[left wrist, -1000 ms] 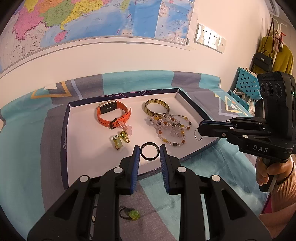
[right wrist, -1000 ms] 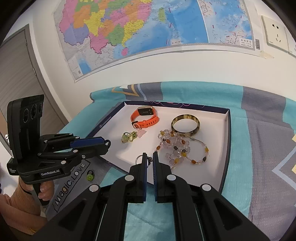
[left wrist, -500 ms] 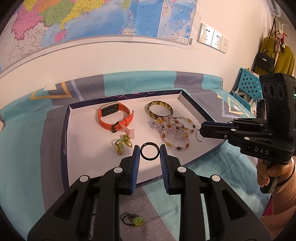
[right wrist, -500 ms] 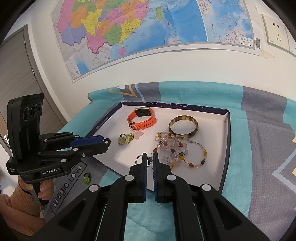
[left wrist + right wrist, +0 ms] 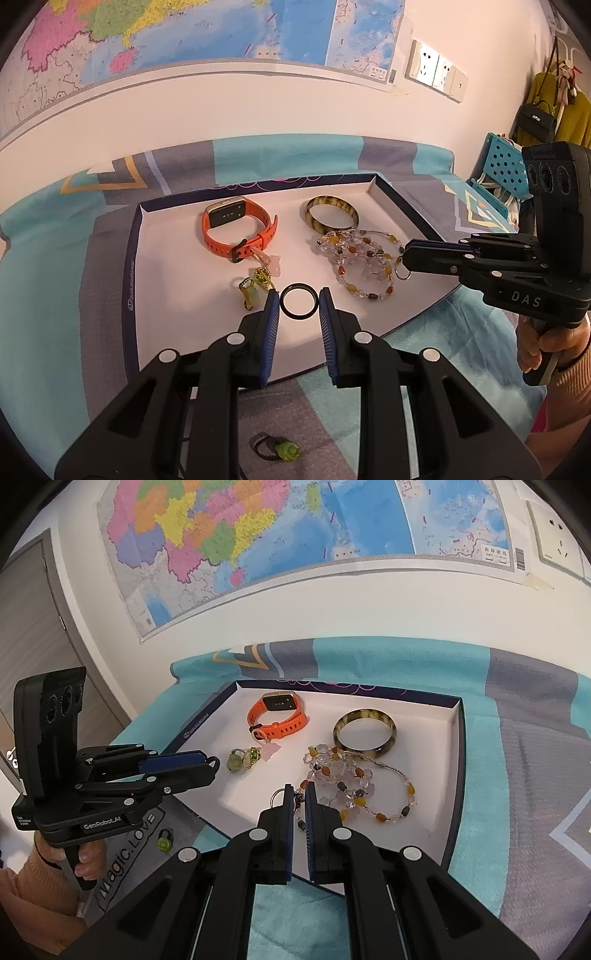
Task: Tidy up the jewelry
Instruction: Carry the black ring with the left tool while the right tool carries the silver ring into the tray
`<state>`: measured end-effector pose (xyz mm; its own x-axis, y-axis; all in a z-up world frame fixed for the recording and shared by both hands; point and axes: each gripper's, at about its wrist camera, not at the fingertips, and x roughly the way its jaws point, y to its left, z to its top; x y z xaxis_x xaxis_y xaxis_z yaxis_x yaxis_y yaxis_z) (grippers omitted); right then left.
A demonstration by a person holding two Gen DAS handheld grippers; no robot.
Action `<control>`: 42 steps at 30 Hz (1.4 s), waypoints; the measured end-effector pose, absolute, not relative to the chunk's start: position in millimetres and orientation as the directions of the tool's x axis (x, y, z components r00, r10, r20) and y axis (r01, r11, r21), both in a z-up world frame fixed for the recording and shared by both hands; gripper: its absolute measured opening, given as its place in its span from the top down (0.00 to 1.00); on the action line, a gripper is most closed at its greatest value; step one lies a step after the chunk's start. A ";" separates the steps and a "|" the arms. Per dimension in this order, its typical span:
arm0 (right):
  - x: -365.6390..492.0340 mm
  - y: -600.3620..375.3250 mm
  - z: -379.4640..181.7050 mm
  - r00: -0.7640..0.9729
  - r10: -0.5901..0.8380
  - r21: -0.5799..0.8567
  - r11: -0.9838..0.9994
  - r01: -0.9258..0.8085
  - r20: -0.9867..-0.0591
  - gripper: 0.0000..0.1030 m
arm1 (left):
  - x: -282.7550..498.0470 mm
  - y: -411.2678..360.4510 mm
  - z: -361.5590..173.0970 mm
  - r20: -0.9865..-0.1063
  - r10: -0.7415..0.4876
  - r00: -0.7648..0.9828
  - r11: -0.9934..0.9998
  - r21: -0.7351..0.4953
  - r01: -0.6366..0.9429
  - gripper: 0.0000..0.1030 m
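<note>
Your left tongs (image 5: pixel 298 303) grip a black ring (image 5: pixel 299 301) over the tray's (image 5: pixel 133 280) near edge, your right tongs (image 5: pixel 299 797) clamp a small keyring (image 5: pixel 277 796) near the bead bracelet (image 5: pixel 354 786), both likely poised for sorting; a green ring (image 5: pixel 284 450) remains on the bed.

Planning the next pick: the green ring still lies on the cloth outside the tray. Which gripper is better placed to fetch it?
Left, probably. The green ring lies just below the left gripper, far from the right gripper. Both are full, though: left grips the black ring, right a silver ring.
</note>
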<state>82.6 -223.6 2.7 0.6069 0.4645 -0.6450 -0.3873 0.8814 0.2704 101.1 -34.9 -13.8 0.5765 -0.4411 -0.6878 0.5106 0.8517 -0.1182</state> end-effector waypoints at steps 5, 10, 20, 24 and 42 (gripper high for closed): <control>89.0 -220.5 -2.3 0.597 0.461 0.269 0.883 -0.385 -0.657 0.96 | 104.7 -35.9 -16.4 -0.697 -0.432 0.572 0.855 -0.117 0.504 0.78; 92.5 -216.9 -6.1 0.589 0.459 0.268 0.883 -0.385 -0.666 0.96 | 108.2 -35.9 -18.2 -0.703 -0.425 0.570 0.859 -0.115 0.499 0.78; 97.5 -215.1 -11.5 0.579 0.453 0.266 0.886 -0.381 -0.679 0.96 | 111.7 -36.9 -23.5 -0.716 -0.415 0.562 0.862 -0.112 0.494 0.78; 99.7 -213.6 -13.1 0.574 0.450 0.263 0.886 -0.381 -0.685 0.96 | 113.2 -36.3 -25.2 -0.720 -0.411 0.560 0.865 -0.113 0.489 0.78; 106.2 -211.4 -19.0 0.563 0.431 0.255 0.895 -0.367 -0.705 0.96 | 121.9 -34.9 -34.9 -0.743 -0.390 0.545 0.874 -0.113 0.472 0.78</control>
<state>106.2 -211.4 -19.0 0.5628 0.4314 -0.7051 -0.3669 0.8947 0.2545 121.9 -34.9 -34.9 0.5447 -0.3897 -0.7426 0.4718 0.8745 -0.1129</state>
